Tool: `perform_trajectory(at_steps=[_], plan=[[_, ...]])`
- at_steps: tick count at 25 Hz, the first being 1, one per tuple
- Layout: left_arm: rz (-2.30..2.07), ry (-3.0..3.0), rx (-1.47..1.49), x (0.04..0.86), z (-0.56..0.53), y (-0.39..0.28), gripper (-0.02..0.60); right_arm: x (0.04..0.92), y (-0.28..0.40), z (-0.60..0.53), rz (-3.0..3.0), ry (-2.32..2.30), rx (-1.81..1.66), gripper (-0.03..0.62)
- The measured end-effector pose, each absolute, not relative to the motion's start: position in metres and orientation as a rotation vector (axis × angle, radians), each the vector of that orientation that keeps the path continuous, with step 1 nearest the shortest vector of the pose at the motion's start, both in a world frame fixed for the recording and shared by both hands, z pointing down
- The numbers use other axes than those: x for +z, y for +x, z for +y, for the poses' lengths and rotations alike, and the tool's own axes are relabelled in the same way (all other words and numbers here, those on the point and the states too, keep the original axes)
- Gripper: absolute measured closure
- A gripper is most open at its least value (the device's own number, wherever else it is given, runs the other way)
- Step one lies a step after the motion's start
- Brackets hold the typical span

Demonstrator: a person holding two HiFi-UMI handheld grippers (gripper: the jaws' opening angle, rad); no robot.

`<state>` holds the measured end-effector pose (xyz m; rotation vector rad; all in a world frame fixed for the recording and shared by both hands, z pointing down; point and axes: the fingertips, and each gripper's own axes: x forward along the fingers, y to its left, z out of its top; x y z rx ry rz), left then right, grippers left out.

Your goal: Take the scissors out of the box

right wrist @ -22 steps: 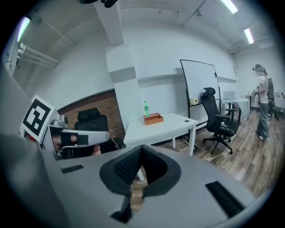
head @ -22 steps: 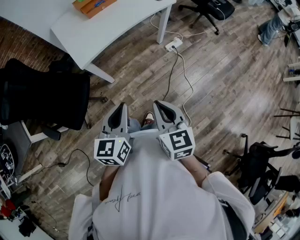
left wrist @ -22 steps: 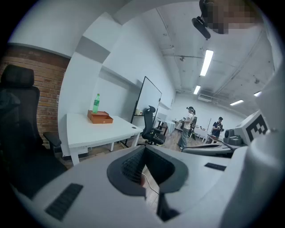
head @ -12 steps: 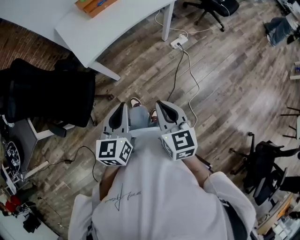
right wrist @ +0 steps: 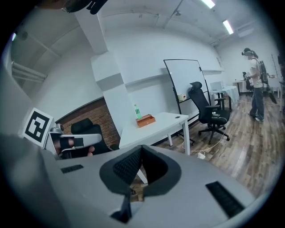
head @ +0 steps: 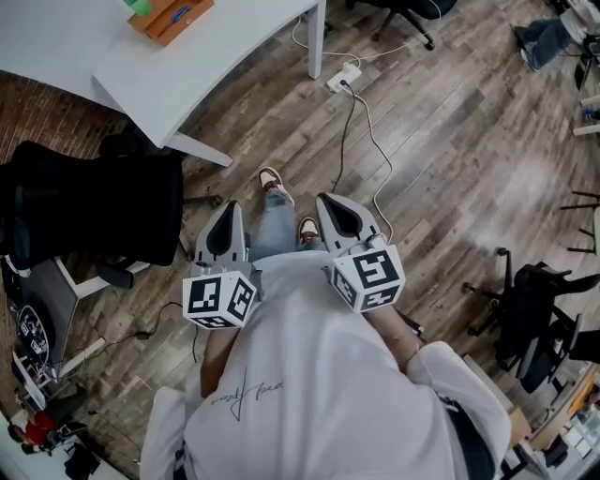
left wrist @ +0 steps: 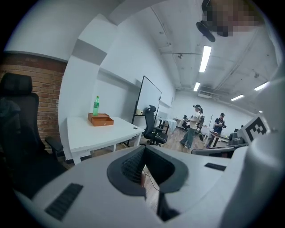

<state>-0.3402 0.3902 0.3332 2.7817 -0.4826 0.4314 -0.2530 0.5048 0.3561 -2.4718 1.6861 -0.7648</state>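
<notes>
left gripper (head: 231,208): held out in front of the person's (head: 319,394) body, tilted slightly downward over the floor (head: 450,159); jaws closed together, nothing between them.
right gripper (head: 324,199): beside the left one and at about the same height, tilted the same way; jaws pressed together, empty.
box (head: 169,14): brown wooden box on the white table (head: 216,56), near its far side, well apart from both grippers.
scissors: not visible in any view; the inside of the box does not show, so I cannot tell if they are there.
bottle (head: 139,5): green, upright, just beside the box.
chair (head: 94,211): black, beside the table, to the left of the person.
power strip (head: 343,77): white, on the floor by a table leg, with cables running from it.
</notes>
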Motion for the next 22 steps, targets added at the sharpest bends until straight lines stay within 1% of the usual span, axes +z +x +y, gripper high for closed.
perform_trajectory(at_steps=[5, 12, 22], plan=[[-0.491, 2.761, 0.458, 0.340, 0.383, -0.330, 0.574, 0.357, -0.240, 0.503, 1.685, -2.473, -0.777, 0.583], [-0.542, 2.774, 0.411, 0.337, 0.353, -0.315, 0.574, 0.364, -0.209, 0.484, 1.620, -2.550, -0.802, 0.583], [-0.566, 2.821, 0.424, 0.333, 0.299, -0.279, 0.574, 0.371, -0.170, 0.429, 1.623, -2.561, -0.867, 0.583]])
